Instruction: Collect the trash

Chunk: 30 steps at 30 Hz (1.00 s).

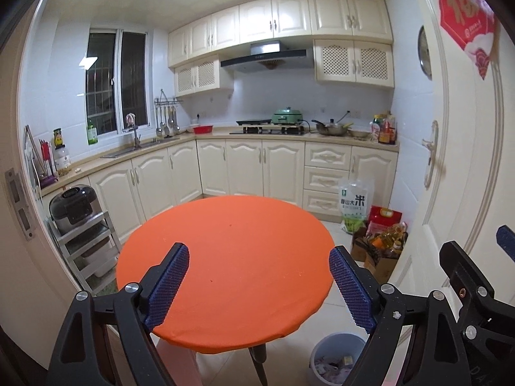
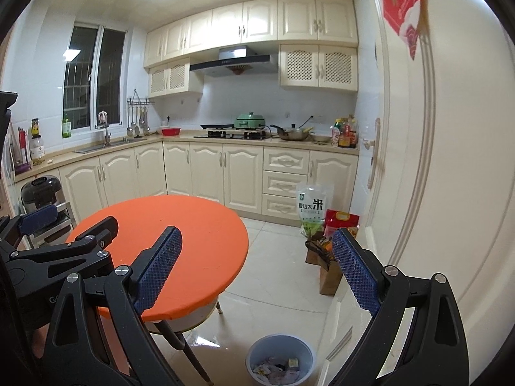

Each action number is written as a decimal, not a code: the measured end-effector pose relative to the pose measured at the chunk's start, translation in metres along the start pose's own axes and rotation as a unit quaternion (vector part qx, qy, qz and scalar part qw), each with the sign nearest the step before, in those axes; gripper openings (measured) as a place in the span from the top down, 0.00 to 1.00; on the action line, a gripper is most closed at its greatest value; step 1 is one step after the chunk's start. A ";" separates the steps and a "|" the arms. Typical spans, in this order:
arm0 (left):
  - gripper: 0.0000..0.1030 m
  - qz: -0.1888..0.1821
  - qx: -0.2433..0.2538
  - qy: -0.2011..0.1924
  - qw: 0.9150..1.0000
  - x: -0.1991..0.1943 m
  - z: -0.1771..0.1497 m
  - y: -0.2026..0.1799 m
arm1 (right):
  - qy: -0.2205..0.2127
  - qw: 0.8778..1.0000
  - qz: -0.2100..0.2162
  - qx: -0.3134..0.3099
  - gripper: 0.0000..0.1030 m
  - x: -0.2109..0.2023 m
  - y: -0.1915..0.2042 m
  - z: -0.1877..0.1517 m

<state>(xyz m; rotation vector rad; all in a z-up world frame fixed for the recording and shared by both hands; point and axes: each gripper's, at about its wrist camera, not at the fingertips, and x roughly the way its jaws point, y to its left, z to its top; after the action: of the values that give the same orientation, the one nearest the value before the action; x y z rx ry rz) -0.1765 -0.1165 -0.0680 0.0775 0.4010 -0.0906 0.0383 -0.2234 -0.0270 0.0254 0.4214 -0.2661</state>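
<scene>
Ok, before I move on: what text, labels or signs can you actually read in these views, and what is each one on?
"米", large and black: on the rice bag standing on the floor by the drawers; the smaller characters beside it are too blurred to read.
Gold lettering on the red door hanging: cropped and distorted, unreadable.
Labels on the green bottle, the jar and the condiment bottles: too small to read.

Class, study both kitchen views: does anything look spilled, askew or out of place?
Little stands out. A few small crumbs dot the round orange table, and crumpled wrappers lie inside the blue-grey plastic bin on the floor. Both claws, left and right, are open and empty.
</scene>
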 end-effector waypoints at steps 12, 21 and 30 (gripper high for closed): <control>0.17 0.010 -0.010 -0.016 1.000 0.012 0.005 0.009 | -0.011 1.000 -0.004 0.000 0.09 -0.012 0.003 0.000; 0.17 0.004 -0.015 -0.021 1.000 0.006 -0.014 -0.004 | -0.017 1.000 -0.009 0.005 0.09 -0.019 0.001 0.001; 0.17 0.005 -0.017 -0.022 1.000 0.005 -0.019 -0.008 | -0.018 1.000 -0.011 0.007 0.09 -0.024 0.002 0.001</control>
<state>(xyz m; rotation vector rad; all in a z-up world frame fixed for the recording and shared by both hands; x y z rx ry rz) -0.1798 -0.1226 -0.0874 0.0434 0.3580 -0.0744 0.0188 -0.2156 -0.0162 0.0292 0.3841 -0.2913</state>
